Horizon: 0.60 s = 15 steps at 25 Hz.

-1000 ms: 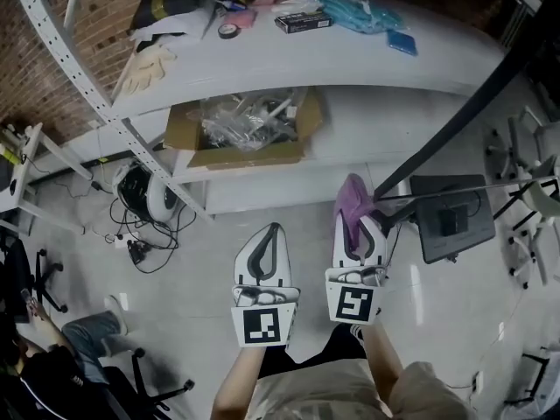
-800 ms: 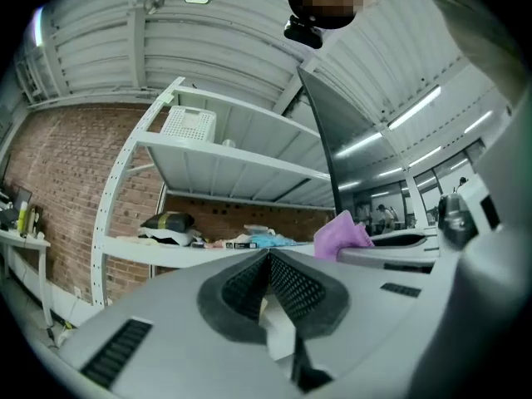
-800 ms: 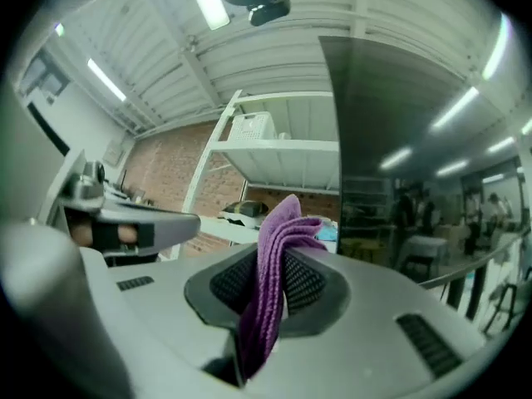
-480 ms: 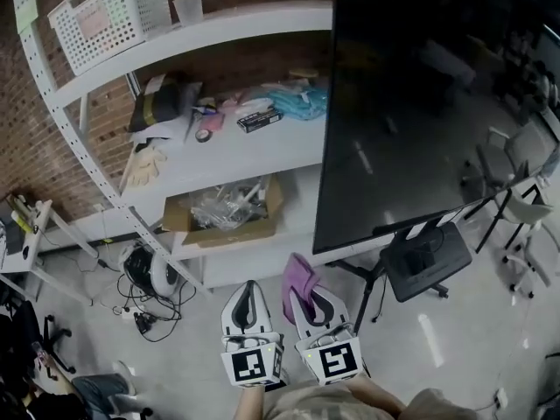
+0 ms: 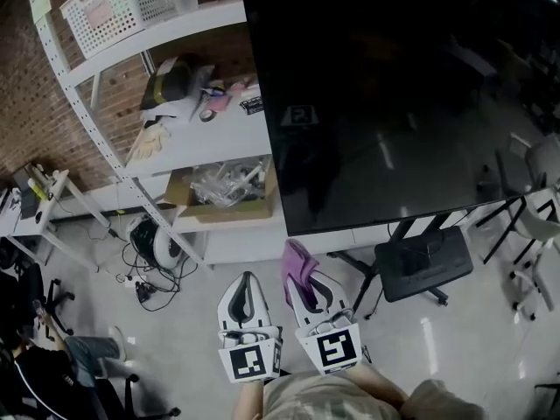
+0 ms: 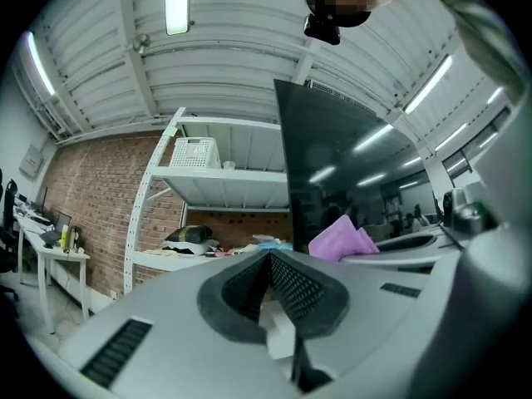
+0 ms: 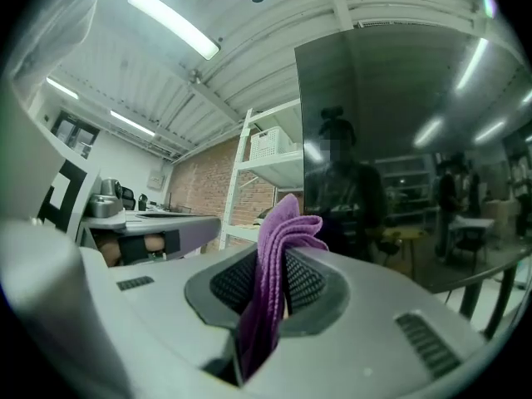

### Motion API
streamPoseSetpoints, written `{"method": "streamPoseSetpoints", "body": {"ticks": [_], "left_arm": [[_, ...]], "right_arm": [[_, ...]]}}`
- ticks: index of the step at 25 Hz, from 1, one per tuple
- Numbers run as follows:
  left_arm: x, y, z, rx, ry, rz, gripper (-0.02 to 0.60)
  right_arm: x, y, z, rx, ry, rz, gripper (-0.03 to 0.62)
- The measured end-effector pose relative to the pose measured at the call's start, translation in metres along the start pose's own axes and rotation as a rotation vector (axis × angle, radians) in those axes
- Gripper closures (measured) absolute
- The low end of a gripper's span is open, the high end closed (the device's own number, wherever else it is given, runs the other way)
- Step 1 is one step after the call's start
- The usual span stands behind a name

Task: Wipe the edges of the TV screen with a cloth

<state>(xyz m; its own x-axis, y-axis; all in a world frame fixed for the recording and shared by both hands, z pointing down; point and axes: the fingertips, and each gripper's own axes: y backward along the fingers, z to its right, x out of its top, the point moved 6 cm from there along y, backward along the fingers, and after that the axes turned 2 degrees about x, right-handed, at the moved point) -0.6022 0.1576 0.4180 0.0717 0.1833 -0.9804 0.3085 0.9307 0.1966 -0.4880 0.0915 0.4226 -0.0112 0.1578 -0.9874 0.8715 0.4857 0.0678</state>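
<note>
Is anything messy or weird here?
Only some mess: black cables lie tangled on the floor by the shelf, and an open cardboard box is stuffed with crumpled plastic. The TV screen looks undamaged.

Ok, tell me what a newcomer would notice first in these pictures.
The big dark TV screen fills the upper right of the head view, with a cluttered white shelf rack to its left. Just below the screen's lower left corner in that view, the right gripper is shut on a bright purple cloth. The left gripper sits shut and empty beside it.
</note>
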Motion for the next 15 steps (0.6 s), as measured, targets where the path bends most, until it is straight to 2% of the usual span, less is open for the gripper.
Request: {"method": "streamPoseSetpoints", "body": {"ticks": [7,12,15], "left_arm": [[0.008,0.001,0.038,0.046,-0.003,0.036,0.566],[0.008,0.005,0.038,0.056,-0.030,0.040,0.566],[0.010,0.005,0.033,0.058,-0.040,0.040,0.566]], "right_arm": [[0.004,0.015,0.018,0.073,0.037,0.019,0.533],[0.011,0.012,0.020,0.081,0.039,0.068,0.532],[0.006,0.010,0.017,0.081,0.021,0.056,0.532]]}}
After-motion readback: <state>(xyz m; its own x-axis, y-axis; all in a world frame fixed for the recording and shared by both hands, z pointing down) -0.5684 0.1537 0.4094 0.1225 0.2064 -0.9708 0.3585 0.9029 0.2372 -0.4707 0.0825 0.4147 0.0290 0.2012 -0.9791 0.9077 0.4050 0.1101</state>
